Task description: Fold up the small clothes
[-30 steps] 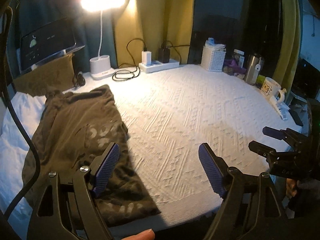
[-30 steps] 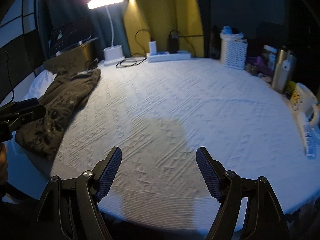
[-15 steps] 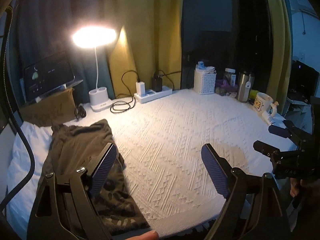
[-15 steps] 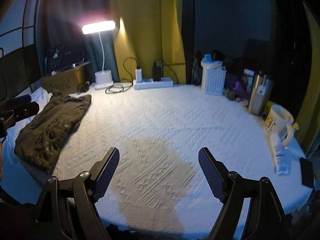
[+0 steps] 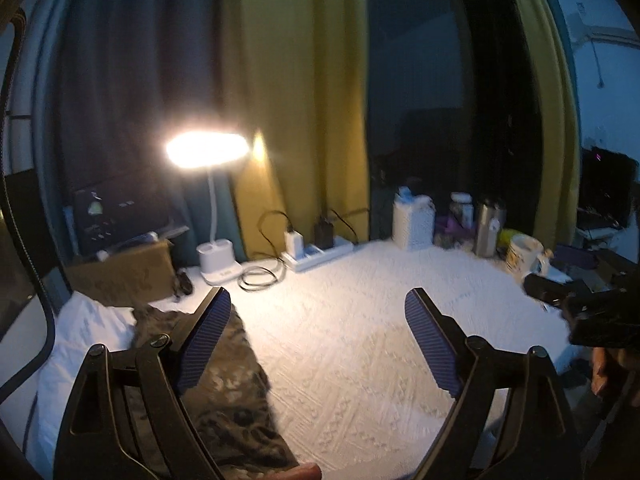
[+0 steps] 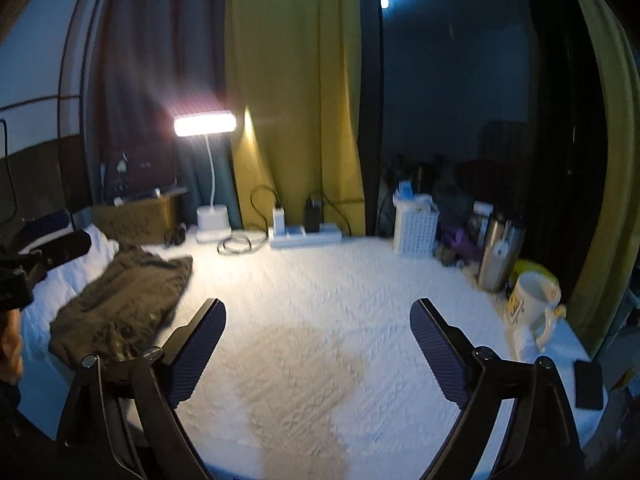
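Left tongs [image 5: 318, 338] opening, nothing between the pads; right tongs [image 6: 318, 346] opening too, likewise empty; both hang above the white-covered desk [image 6: 320, 300]; olive garment [image 6: 124, 300] lies crumpled on the desk, partly under the left tongs' left finger, well left of the right tongs; lit lamp [image 5: 206, 151] beyond.

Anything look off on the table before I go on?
One thing: a darker, tan patch discolours the white textured cloth at the near middle, like a stain or damp spot; which one cannot be told. The dark garment lies bunched at the left edge.
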Tool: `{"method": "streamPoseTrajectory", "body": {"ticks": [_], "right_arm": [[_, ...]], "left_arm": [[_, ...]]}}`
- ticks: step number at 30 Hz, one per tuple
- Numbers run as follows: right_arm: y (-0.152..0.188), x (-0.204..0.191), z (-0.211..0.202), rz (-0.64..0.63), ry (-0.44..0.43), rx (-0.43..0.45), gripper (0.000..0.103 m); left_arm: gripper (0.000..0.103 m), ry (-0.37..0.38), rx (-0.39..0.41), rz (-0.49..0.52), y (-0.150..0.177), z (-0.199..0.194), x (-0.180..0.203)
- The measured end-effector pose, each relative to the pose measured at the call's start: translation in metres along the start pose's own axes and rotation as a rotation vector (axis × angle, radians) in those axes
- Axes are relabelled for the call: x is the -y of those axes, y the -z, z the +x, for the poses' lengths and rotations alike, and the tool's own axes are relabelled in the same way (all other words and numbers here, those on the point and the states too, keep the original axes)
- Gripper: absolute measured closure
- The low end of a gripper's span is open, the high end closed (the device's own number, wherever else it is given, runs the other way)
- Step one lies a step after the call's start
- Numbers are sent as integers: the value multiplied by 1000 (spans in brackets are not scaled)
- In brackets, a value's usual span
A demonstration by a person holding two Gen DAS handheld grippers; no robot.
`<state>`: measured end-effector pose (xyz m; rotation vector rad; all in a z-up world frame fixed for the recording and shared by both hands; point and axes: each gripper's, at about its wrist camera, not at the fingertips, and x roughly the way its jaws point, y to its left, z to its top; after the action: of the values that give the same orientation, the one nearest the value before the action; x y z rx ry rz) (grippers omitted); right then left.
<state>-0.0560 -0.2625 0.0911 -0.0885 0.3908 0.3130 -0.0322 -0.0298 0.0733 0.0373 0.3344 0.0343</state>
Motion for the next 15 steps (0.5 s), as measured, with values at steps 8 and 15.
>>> {"method": "streamPoseTrajectory", "body": {"ticks": [8, 15], "right_arm": [[-31, -9, -26, -2, 5, 103, 3], [-32, -19, -25, -23, -6, 106, 2]], "left_arm": [[8, -79, 44, -64, -10, -14, -26], [7, -123, 26, -97, -4, -19, -41]]}}
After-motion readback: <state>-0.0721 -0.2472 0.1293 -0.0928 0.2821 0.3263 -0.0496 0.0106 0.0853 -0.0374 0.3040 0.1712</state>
